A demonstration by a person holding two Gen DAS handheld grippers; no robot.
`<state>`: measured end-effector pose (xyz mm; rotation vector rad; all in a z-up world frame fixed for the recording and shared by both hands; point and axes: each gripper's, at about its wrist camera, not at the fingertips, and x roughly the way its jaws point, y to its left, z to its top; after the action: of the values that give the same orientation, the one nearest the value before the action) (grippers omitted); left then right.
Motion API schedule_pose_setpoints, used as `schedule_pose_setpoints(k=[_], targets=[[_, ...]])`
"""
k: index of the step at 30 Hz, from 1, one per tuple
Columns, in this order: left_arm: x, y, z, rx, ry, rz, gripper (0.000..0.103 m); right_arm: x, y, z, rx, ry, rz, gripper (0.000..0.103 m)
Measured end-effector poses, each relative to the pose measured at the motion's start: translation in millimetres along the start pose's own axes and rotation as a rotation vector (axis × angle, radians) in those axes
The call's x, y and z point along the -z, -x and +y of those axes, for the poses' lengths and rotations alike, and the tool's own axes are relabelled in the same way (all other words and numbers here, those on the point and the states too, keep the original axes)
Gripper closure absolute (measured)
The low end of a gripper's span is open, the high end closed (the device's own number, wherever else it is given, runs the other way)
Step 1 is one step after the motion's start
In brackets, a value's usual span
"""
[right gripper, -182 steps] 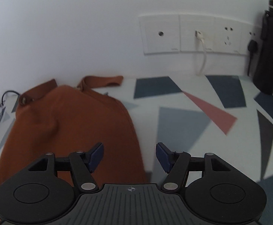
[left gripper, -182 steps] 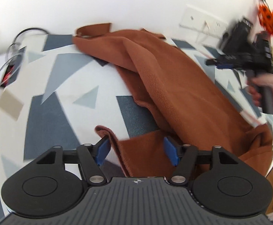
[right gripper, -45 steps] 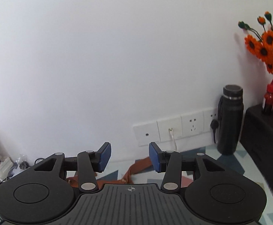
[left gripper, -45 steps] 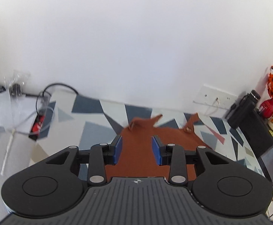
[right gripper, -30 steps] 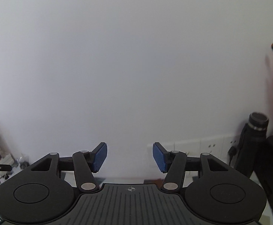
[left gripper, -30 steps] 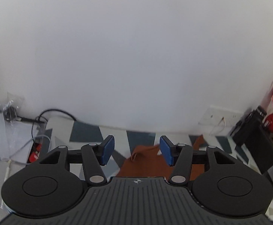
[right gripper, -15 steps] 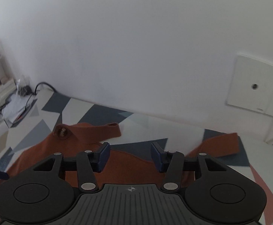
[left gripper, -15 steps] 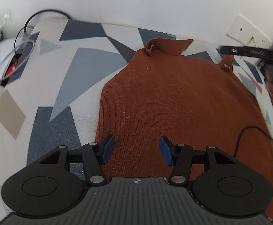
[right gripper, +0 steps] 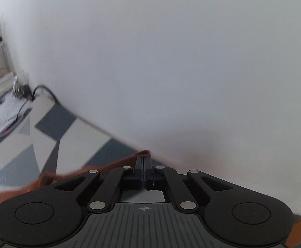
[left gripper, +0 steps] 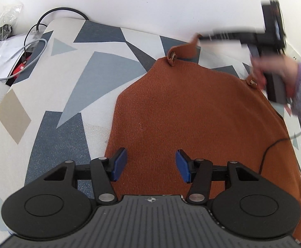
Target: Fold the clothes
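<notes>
Rust dress [left gripper: 202, 111] lies flat on the patterned desk [left gripper: 47, 103], no fold made yet. Left gripper [left gripper: 151, 164] fingers wide over its hem; right gripper [right gripper: 143, 161] fingers pinched on the left strap [left gripper: 188, 48].

Right gripper [right gripper: 143, 161] swung down to the garment's strap [left gripper: 188, 48]. Jaws just closed, pinching its end.

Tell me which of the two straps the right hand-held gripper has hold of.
The far-left strap, its tip lifted in the right hand-held gripper; the other strap lies by the hand.
</notes>
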<state>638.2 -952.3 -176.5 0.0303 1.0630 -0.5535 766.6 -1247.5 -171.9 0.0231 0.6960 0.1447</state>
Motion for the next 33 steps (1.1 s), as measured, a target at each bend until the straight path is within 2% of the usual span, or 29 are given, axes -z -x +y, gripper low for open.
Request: schedule_pose_setpoints(k=[3,6,8,10,11,14,15,18,22,27,30,33], targets=[[3,2,2,-0.003,-0.005,0.0,0.049,-24,1,10,0.028,-0.022,-0.096,0.101],[4,4,6,-0.001,0.01,0.001,0.049,-34,1,20,0.02,-0.011,-0.107,0.092],[4,6,10,-0.012,0.024,0.002,0.049,-30,9,24,-0.004,0.007,-0.097,0.082],[6,9,16,0.006,0.04,-0.002,0.049,-20,23,20,-0.006,0.006,-0.085,0.079],[8,11,19,0.008,0.042,-0.006,0.049,-13,31,17,-0.005,0.001,-0.08,0.074],[11,12,21,-0.05,0.013,-0.005,0.042,19,63,-10,0.017,-0.094,-0.05,0.062],[12,11,23,-0.069,0.005,0.001,0.042,34,75,-22,0.045,-0.139,-0.027,0.061],[10,6,31,-0.049,0.022,-0.004,0.04,80,110,-53,0.139,-0.264,0.048,0.058],[2,-4,29,-0.069,-0.013,0.0,0.037,139,166,-77,0.285,-0.32,0.126,0.058],[-3,-13,25,-0.086,-0.032,0.003,0.028,180,233,-102,0.414,-0.499,0.095,0.051],[-2,-13,22,-0.095,-0.037,0.006,0.028,208,273,-118,0.537,-0.597,0.099,0.05],[0,-11,23,-0.097,-0.027,0.015,0.028,230,301,-130,0.745,-0.597,0.191,0.049]])
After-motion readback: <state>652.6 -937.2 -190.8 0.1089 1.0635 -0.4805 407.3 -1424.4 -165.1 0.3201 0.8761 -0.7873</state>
